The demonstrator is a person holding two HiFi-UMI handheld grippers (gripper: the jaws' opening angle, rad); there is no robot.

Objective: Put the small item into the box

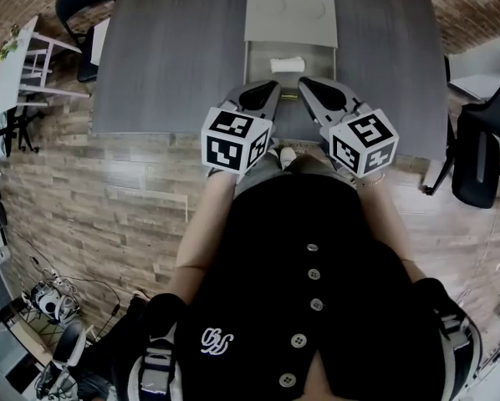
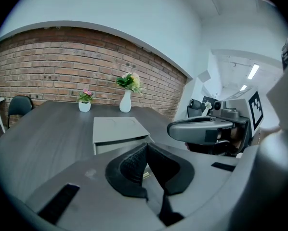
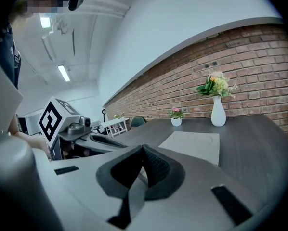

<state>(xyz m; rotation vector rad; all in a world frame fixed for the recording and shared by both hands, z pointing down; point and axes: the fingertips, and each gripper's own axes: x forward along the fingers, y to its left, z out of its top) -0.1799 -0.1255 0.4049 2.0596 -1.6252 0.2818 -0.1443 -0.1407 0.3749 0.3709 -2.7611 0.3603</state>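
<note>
A grey box (image 1: 258, 61) stands open on the dark grey table (image 1: 166, 57), its lid (image 1: 290, 15) folded back away from me. A small white item (image 1: 288, 64) lies inside the box. My left gripper (image 1: 271, 86) and right gripper (image 1: 304, 83) hover side by side just before the box's near wall, both shut with nothing between the pads. The left gripper view has its own closed jaw tips (image 2: 146, 150) in front of the box (image 2: 117, 131), with the right gripper (image 2: 197, 129) to the side. The right gripper view (image 3: 143, 153) looks over the lid (image 3: 194, 146).
A white vase with flowers (image 2: 126, 100) and a small flower pot (image 2: 85, 105) stand at the table's far end by the brick wall. Black chairs (image 1: 476, 153) sit right of the table and another (image 1: 87, 7) at its left. A white shelf (image 1: 20, 61) stands left.
</note>
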